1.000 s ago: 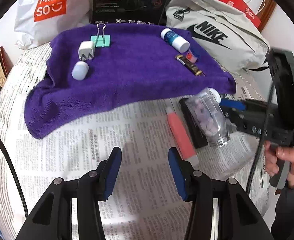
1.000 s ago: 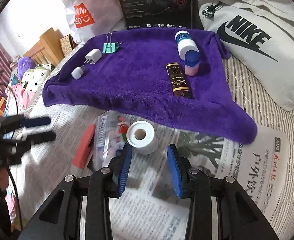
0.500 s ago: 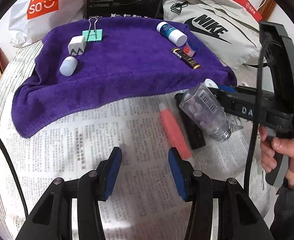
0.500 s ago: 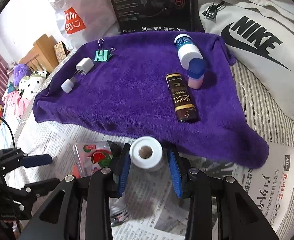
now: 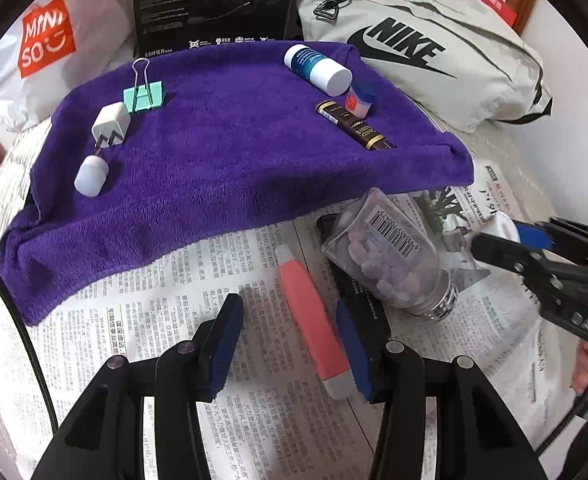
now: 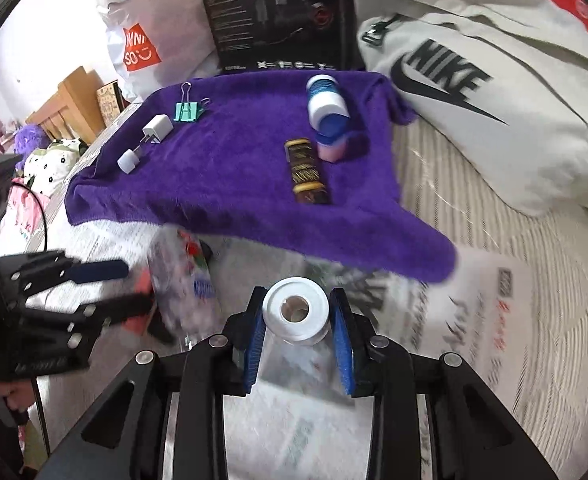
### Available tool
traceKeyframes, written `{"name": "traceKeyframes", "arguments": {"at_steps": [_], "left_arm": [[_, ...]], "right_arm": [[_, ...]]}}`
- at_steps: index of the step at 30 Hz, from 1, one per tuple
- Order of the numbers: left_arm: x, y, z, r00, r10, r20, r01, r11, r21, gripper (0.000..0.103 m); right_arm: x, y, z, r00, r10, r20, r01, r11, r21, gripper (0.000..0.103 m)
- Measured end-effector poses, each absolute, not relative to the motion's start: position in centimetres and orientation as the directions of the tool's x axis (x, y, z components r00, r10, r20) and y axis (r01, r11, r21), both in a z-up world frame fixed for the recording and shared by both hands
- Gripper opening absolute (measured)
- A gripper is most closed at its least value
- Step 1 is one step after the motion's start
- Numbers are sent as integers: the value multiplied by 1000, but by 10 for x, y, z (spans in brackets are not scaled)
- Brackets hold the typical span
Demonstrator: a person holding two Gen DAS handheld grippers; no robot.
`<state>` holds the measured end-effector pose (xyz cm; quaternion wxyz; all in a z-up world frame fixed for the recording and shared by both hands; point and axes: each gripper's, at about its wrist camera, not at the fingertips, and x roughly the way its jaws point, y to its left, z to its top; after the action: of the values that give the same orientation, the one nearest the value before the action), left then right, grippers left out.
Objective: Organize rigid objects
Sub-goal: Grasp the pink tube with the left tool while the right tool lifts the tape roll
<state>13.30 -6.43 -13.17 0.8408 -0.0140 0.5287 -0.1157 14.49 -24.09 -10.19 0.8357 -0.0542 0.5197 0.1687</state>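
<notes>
Purple towel (image 5: 221, 152) is already carrying six items; right gripper (image 6: 298, 344), jaws just closing, is clamping the white tape roll (image 6: 296, 314) near its front edge, while left gripper (image 5: 289, 344) is hanging half-open around the pink stick (image 5: 314, 320); bottle (image 5: 390, 256) is waiting on newspaper (image 5: 165, 304).

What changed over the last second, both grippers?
The right gripper has just been closing and now clamps the white cap, which lay loose on the newspaper ahead of it. The left gripper shifted toward the red tube, which now lies between its open jaws. Items on the purple towel stayed put.
</notes>
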Motion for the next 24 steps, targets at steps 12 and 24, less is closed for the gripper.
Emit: {"name": "traceKeyframes", "arguments": {"at_steps": [12, 24], "left_arm": [[120, -44, -135, 454, -113, -884, 195, 981, -25, 49], [114, -45, -132, 465, -154, -872, 230, 972, -49, 17]], "right_arm": [[120, -255, -107, 382, 248, -890, -294, 946, 138, 31], [115, -259, -113, 371, 241, -897, -276, 951, 141, 31]]}}
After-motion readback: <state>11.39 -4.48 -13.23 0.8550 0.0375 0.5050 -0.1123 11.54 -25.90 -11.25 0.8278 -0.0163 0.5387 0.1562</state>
